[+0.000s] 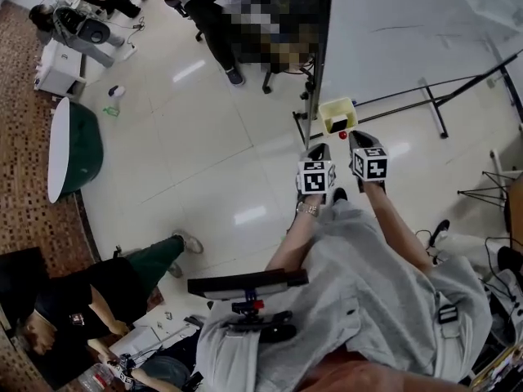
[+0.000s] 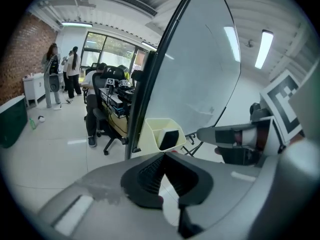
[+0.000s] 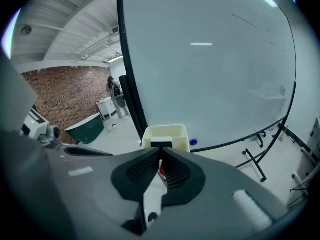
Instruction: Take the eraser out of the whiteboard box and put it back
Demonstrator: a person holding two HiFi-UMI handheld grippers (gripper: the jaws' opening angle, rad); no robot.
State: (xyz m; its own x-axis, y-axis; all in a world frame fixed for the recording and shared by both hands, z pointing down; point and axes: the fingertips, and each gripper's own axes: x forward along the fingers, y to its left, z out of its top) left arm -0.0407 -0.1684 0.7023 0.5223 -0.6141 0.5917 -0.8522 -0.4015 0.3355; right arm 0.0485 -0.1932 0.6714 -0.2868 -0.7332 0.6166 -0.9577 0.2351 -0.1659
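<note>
A cream whiteboard box [image 1: 337, 113] hangs at the lower edge of the whiteboard [image 1: 409, 23]. The black eraser [image 1: 337, 124] sits inside it, also seen as the eraser [image 2: 170, 138] and the eraser [image 3: 161, 144] in the gripper views. My left gripper [image 1: 320, 150] is just below the box [image 2: 161, 133], jaws shut and empty. My right gripper [image 1: 357, 138] is close under the box [image 3: 165, 135], jaws shut with only a thin slit between them. A small red thing [image 3: 161, 172] shows in that slit; I cannot tell what it is. The right gripper [image 2: 235, 136] also shows in the left gripper view.
The whiteboard's black stand legs [image 1: 437, 109] spread over the floor at right. A small red object [image 1: 342, 135] lies below the box, and a blue magnet [image 3: 193, 142] sits on the board. People and office chairs [image 1: 245, 31] are behind. A green round table [image 1: 73, 145] stands at left.
</note>
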